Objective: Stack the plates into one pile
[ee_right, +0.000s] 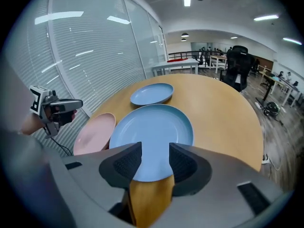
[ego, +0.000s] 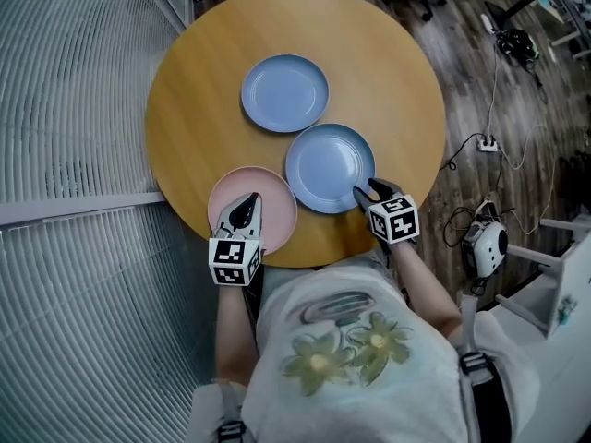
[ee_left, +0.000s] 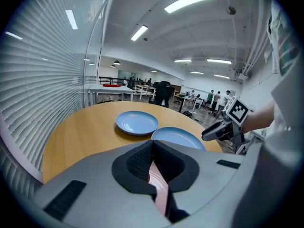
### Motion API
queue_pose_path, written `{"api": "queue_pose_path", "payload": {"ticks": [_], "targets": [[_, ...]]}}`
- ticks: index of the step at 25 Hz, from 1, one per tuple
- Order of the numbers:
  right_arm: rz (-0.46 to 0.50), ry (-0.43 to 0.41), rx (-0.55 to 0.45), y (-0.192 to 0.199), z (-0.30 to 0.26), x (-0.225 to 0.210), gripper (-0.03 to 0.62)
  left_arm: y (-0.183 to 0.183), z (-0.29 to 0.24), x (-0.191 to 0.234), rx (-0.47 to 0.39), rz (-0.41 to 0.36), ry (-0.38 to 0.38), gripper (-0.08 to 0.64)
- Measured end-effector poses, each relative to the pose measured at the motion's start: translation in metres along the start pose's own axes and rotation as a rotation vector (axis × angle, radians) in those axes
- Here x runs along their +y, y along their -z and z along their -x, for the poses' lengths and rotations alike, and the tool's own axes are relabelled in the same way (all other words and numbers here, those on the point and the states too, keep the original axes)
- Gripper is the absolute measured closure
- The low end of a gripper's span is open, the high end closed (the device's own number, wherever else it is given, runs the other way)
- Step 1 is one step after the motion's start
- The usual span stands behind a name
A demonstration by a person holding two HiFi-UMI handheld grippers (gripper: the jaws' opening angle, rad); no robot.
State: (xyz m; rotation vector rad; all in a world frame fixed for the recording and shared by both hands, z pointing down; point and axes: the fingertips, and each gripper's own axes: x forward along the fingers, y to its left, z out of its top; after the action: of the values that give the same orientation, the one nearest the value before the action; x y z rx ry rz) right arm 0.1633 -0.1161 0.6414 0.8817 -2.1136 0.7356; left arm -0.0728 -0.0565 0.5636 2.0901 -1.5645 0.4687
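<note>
Pink plate [ego: 277,212] rim pinched in left claw [ego: 247,201], right claw [ego: 367,190] open at edge of near blue plate [ego: 328,166]

The head camera looks steeply down from above the person onto the round table [ego: 388,72] and takes in its whole top. The camera on the left tongs [ego: 244,203] sits low at the near edge by the pink plate [ego: 277,206], facing across the table into the office. The camera on the right tongs [ego: 369,190] tilts down, close over the nearer blue plate [ego: 328,164]. All three views share the table top, that plate and the farther blue plate [ego: 284,92]. Each tongs camera also catches the other tongs.
</note>
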Motion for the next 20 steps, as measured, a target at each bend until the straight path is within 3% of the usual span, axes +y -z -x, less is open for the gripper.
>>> {"api": "queue_pose_path", "payload": {"ticks": [11, 20], "targets": [[-0.179, 0.132, 0.070, 0.029, -0.032, -0.036, 0.411, 0.031, 0.016, 0.050, 0.009, 0.063, -0.052, 0.541], [-0.323, 0.132, 0.089, 0.044, -0.040, -0.042, 0.411, 0.033, 0.000, 0.028, 0.056, 0.055, 0.016, 0.541]]}}
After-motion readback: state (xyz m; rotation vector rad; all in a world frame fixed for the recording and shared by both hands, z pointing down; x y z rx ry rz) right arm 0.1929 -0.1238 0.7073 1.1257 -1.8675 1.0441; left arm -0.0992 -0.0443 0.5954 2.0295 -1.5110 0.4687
